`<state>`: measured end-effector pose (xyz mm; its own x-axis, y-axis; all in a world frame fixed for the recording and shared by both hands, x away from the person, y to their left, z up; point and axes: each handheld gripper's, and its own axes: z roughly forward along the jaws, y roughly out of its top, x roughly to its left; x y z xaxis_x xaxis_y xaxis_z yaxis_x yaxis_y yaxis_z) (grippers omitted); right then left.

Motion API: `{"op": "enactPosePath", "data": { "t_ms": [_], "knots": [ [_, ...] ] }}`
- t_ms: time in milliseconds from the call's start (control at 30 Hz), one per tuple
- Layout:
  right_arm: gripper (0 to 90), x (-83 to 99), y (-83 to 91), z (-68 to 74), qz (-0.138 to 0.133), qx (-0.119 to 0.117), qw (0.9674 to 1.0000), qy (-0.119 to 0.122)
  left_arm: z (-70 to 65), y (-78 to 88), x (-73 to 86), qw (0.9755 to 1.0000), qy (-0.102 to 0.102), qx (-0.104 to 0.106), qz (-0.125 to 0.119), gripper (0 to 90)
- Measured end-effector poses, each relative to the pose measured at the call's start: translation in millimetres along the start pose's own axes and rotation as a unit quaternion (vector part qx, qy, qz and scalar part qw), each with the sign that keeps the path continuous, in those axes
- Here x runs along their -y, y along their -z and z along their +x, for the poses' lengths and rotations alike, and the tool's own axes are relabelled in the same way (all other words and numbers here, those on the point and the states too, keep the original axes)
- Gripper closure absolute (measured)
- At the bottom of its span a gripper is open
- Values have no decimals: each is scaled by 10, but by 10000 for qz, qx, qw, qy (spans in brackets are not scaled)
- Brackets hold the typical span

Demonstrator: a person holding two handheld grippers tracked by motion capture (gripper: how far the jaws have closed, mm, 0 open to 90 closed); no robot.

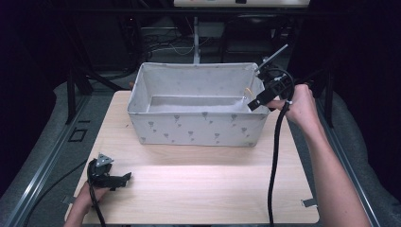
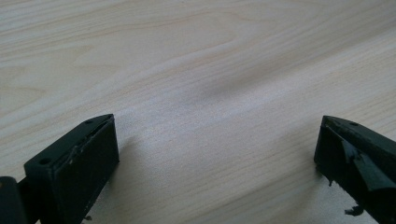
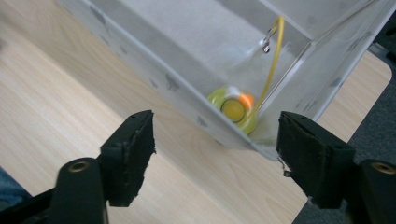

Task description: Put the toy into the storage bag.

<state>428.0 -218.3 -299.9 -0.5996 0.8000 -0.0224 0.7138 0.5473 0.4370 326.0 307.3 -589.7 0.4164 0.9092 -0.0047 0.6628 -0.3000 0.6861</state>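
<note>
On top of the wooden counter [image 1: 198,189] sits a big grey cloth box [image 1: 198,127], close to the far edge and near the middle. It is the biggest thing, and its long side runs from the left edge toward the right edge.

Next in size are the two tools. The right tool [image 1: 265,97] is up at the right end of the box, at its near right corner, and it tips down toward the inside. Its jaws are spread wide with nothing between them. The left tool [image 1: 116,180] rests low at the near left corner of the counter. It is also spread wide and holds nothing.

Smallest is a round yellow-green toy [image 3: 235,109] with an orange spot. It lies at the bottom of the box, tucked into the near right corner. It looks a bit blurry. Its round flat face points up toward the right tool. A thin yellow string [image 3: 273,65] climbs from it up the box wall, and that string is the long line of the toy.

The step in hand looks like reaching in for the toy. To do it well, the right tool should go straight down past the wall, keep wide, then close on the round sides, not the string. The soft wall could snag a jaw.
</note>
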Motion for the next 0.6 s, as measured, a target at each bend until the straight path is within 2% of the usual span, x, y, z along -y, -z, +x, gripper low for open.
{"op": "enactPosePath", "data": {
  "t_ms": [167,433,467,600],
  "knots": [
    [159,112,-28,98,5,2,9999,105,0,0,0,10000,0,-8,-7,0],
    [123,242,-89,225,-59,-110,9997,226,-1,0,1,10000,3,-7,-9,0],
    [93,280,-110,263,-107,-138,9995,268,-1,0,0,10000,1,-6,-7,0],
    [65,343,-155,324,-103,-164,9993,330,1,3,-1,10000,-3,9,15,0]
  ]
}}
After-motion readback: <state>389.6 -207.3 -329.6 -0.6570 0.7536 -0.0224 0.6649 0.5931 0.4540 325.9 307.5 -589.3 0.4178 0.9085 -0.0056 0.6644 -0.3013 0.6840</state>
